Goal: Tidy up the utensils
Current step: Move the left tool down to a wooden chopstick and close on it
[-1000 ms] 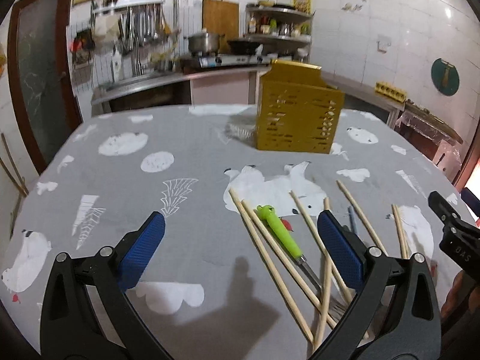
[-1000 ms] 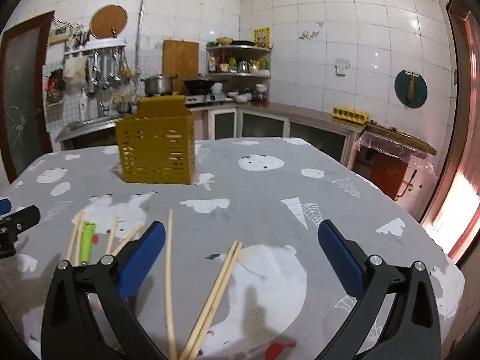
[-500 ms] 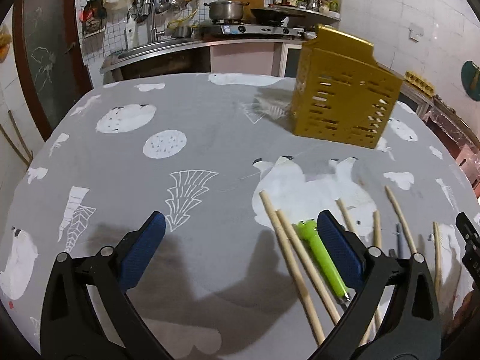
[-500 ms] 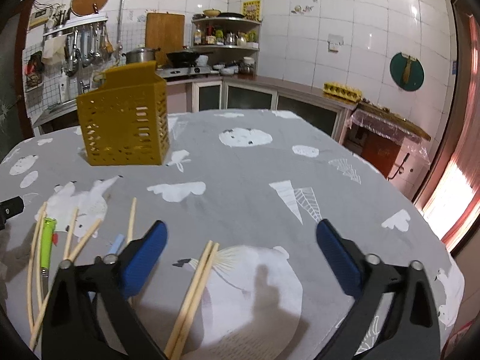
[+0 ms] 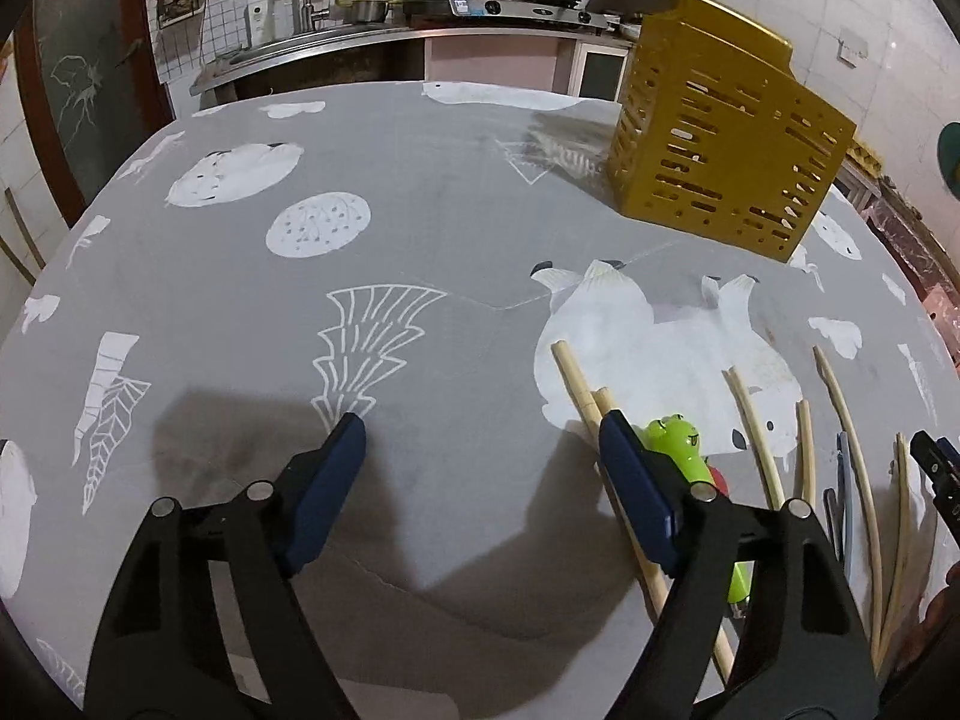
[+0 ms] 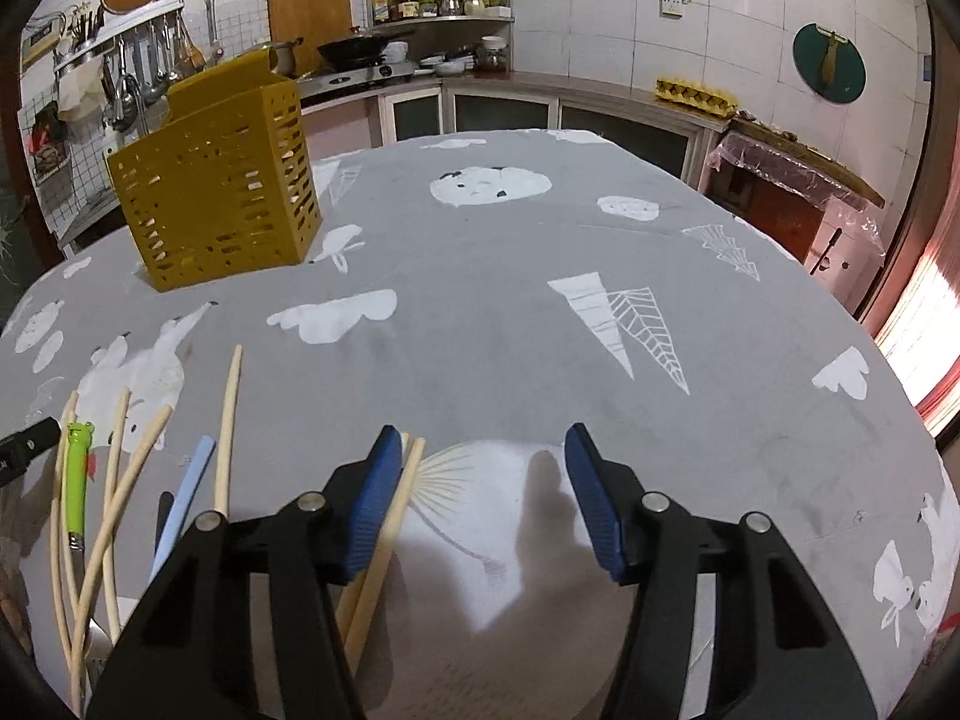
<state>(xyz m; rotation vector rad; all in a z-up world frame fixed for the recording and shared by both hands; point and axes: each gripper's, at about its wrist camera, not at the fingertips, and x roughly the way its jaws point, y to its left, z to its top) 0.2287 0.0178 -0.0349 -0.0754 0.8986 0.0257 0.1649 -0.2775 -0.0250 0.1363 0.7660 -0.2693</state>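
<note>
Left wrist view: the left gripper (image 5: 483, 438), jaws closing but apart over bare tablecloth (image 5: 420, 210), has chopsticks (image 5: 579, 381) beside its right pad. The right gripper (image 6: 480, 450), also closing and empty, has a chopstick pair (image 6: 393, 516) against its left pad. A yellow holder (image 6: 219, 180) stands beyond.

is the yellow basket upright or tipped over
Upright. The yellow basket stands on its base on the grey tablecloth, its open top facing up. Whether anything is inside, the pictures do not show.

White tiled walls (image 6: 690, 48), steel counter (image 5: 372, 39)
</note>
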